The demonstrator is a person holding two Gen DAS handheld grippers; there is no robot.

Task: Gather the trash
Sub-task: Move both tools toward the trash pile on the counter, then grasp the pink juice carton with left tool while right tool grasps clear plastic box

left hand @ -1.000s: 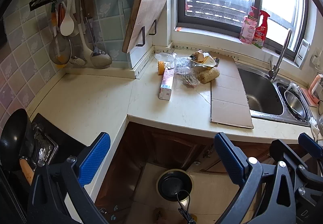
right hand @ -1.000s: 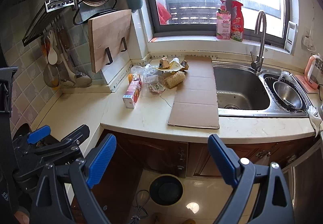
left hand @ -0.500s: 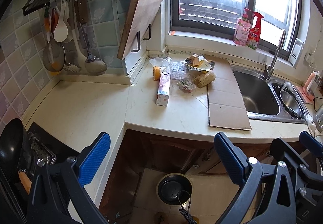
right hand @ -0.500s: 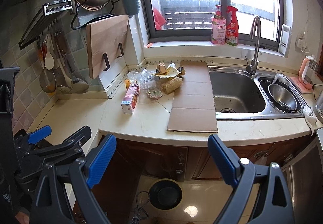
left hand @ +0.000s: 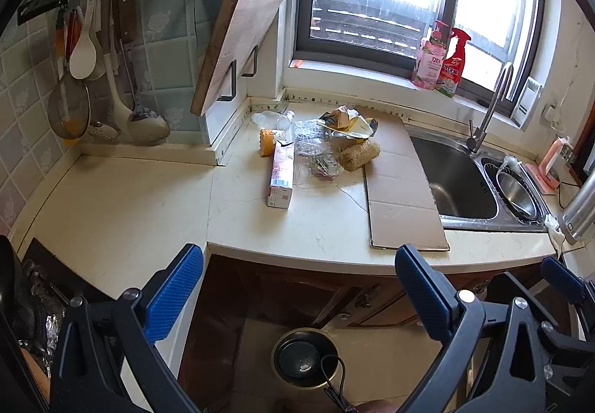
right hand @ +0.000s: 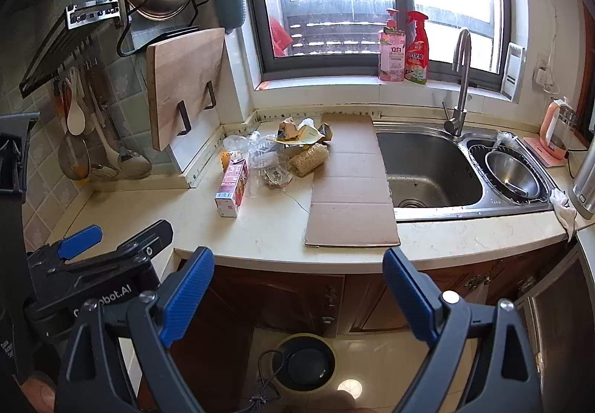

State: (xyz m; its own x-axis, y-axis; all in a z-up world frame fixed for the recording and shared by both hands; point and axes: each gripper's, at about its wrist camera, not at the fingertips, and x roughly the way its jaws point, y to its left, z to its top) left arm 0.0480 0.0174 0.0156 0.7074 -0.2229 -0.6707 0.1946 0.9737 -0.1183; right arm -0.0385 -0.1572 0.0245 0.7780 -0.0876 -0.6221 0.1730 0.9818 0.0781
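Progress: nothing is judged to have been collected yet; the whole pile of trash [left hand: 323, 145] is seen lying on the bench [left hand: 319, 227], untouched.
Trash: a pink carton [left hand: 281, 173] lies nearest, with clear plastic wrappers [left hand: 316, 152], a brown roll [left hand: 359, 154] and crumpled paper [left hand: 347, 121] bunched behind it, near the back wall.
Cardboard: a flat sheet of cardboard [right hand: 351, 189] is laid beside the pile, its far side against the sink [right hand: 427, 171].
Bin: a round bin [right hand: 303, 362] is seen on the floor below the bench edge, open at the top.
Left gripper [left hand: 297, 290]: the fingers are spread wide and nothing is held.
Right gripper [right hand: 297, 290]: the fingers are spread wide and nothing is held.
Remaining: every piece is still to be picked up and dropped in the bin.
Room: the front of the bench is bare, so a reach to the pile is unobstructed.
Edges: the rounded bench edge must be cleared first; the chopping board [left hand: 234, 44] leans close on the left, the sink drops off on the right.
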